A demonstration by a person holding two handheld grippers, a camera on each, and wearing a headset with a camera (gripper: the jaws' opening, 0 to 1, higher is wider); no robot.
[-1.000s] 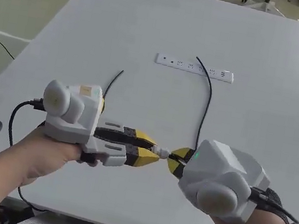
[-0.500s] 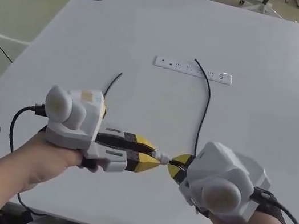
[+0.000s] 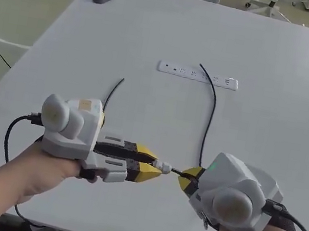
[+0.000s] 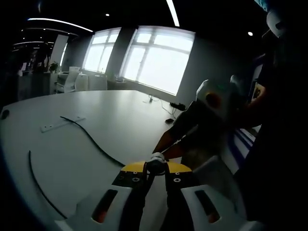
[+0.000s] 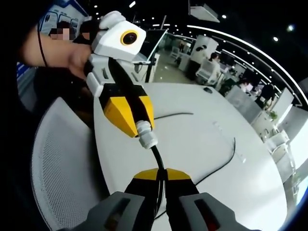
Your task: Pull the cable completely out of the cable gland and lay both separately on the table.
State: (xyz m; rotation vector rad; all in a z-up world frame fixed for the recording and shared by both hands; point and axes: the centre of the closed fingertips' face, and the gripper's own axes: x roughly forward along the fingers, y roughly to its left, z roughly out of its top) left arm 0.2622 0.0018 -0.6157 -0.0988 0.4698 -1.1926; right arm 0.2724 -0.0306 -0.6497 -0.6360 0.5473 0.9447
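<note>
Jaws pinched shut, left gripper (image 3: 152, 169) on cable gland (image 5: 146, 134), right gripper (image 5: 161, 173) on cable (image 3: 210, 119): pull straight apart along its line, no twisting.

Head view looks down; close gripper views face oppositely, seemingly sharing the gland (image 5: 147, 136)
</note>
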